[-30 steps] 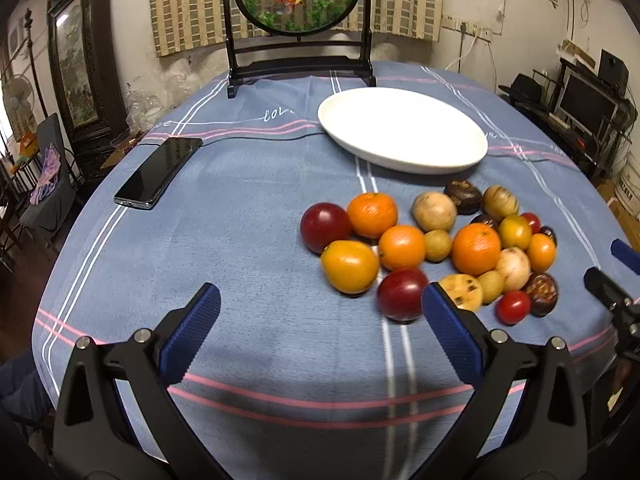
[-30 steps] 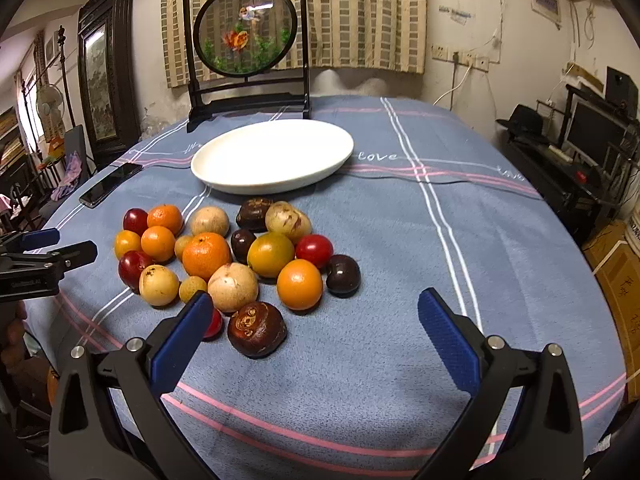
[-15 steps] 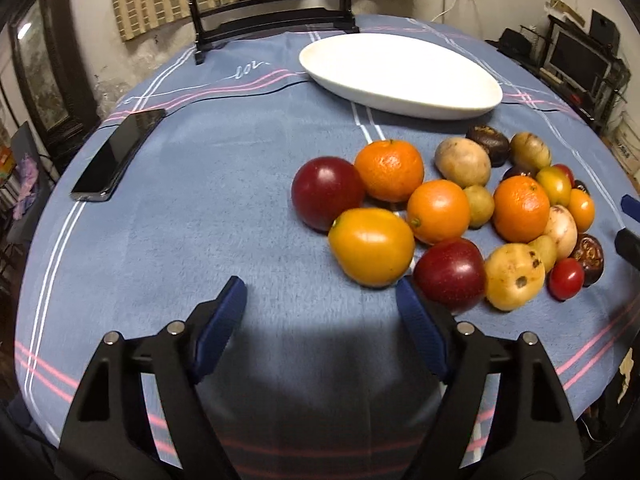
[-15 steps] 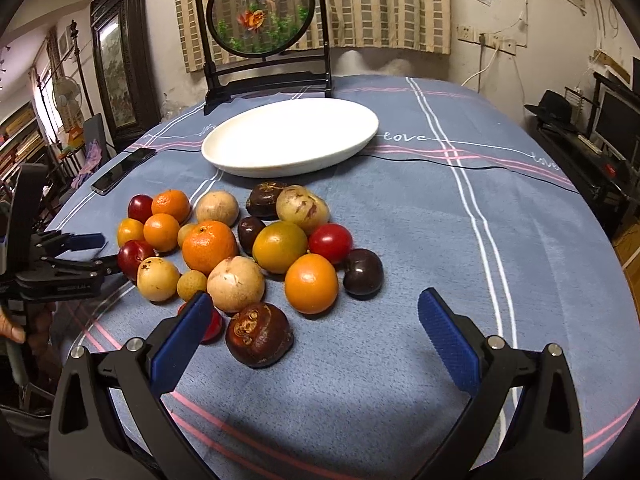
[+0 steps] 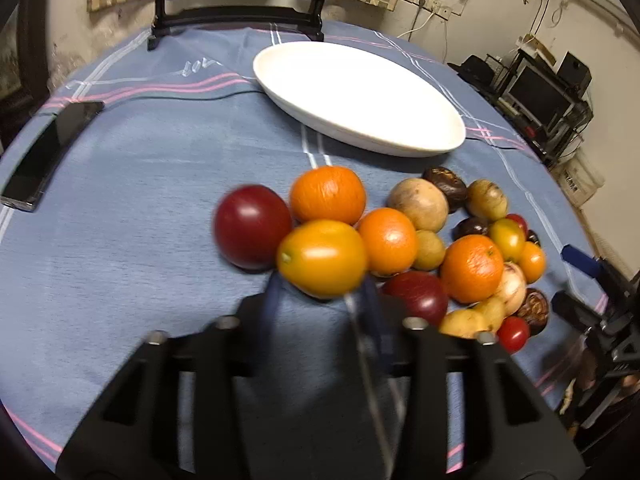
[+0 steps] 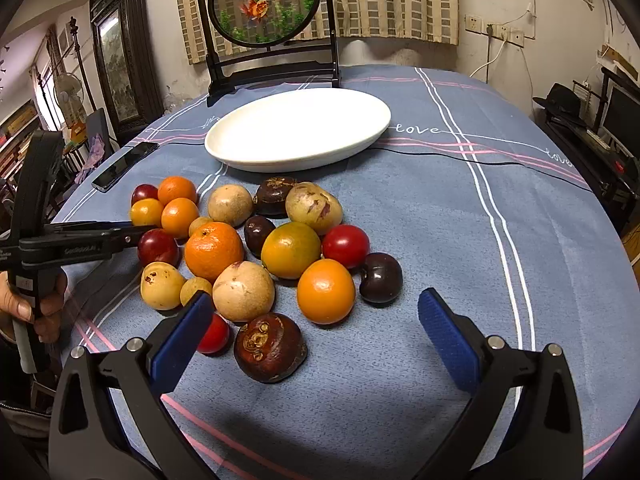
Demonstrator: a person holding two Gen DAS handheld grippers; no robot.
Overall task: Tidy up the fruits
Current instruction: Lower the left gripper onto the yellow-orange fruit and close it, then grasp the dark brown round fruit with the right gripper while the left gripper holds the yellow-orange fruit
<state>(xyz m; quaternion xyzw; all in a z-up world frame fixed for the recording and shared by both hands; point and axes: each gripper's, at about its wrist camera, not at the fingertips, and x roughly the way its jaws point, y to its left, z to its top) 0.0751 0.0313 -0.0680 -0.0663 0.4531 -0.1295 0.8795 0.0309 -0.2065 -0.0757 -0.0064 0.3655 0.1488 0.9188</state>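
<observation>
A heap of several fruits lies on the blue tablecloth, in front of an empty white plate. My left gripper is at the heap's left end. Its jaws are closing, and the blurred pads touch the near sides of a yellow-orange fruit between them. A dark red plum and two oranges press close around it. My right gripper hangs open over the heap's near right end, above a brown fruit and an orange fruit, and holds nothing.
A black phone lies at the table's left edge. A round painted screen on a black stand rises behind the plate. A hand grips the left tool. Dark shelves with electronics stand to the right.
My left gripper came forward and down to the heap, and its jaws narrowed from wide open onto the yellow-orange fruit. My right gripper crept slightly closer to the fruits and stayed open.
</observation>
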